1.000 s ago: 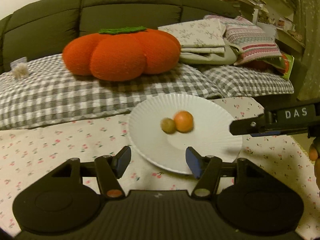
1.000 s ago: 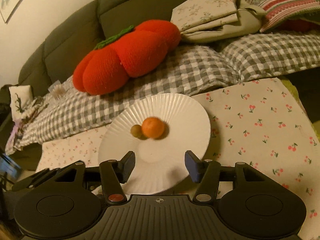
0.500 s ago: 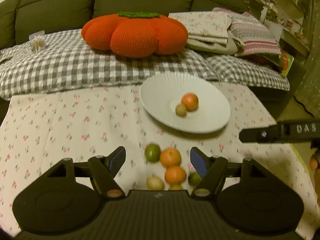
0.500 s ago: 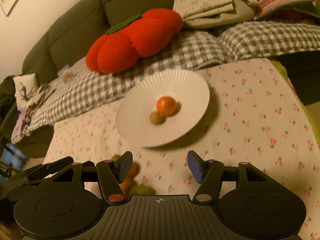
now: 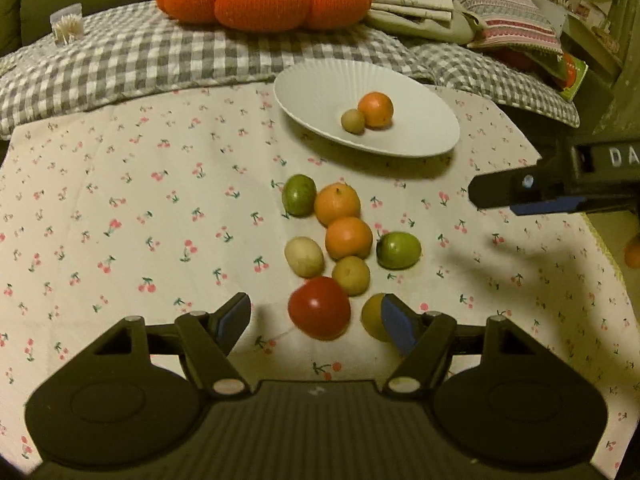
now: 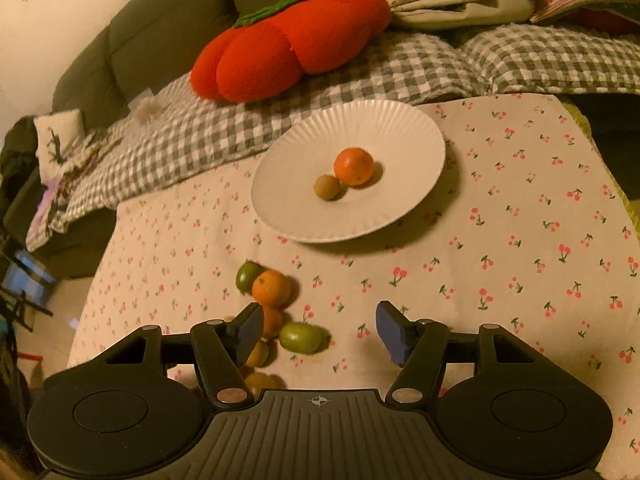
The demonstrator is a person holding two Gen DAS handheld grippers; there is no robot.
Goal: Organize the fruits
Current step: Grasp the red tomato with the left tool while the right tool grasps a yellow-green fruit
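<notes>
Left-wrist view: the left gripper (image 5: 315,318) is spread wide with nothing between its fingers, poised above a cluster of loose fruit on the cherry-print tablecloth (image 5: 120,216). The cluster comprises a red tomato (image 5: 319,307) nearest the gripper, a yellow-green fruit (image 5: 373,322) partly hidden behind the blue pad of one finger, a pale fruit (image 5: 304,257), a small yellowish fruit (image 5: 351,275), two oranges touching each other (image 5: 337,205) (image 5: 348,238), and two green fruits, one at the far left (image 5: 299,195) and one at the right (image 5: 398,250). Beyond the cluster, a white fluted plate (image 5: 320,88) holds an orange (image 5: 375,110) touching a small olive-coloured fruit (image 5: 353,121). The right gripper (image 5: 532,194) enters from the right edge, seen side-on above the cloth. Right-wrist view: the right gripper (image 6: 319,330) is likewise wide open and empty, with the cluster lying at its lower left and the plate (image 6: 400,128) farther ahead. An orange pumpkin-shaped cushion (image 6: 288,46) rests on a grey checked blanket (image 6: 200,140) behind the table.
</notes>
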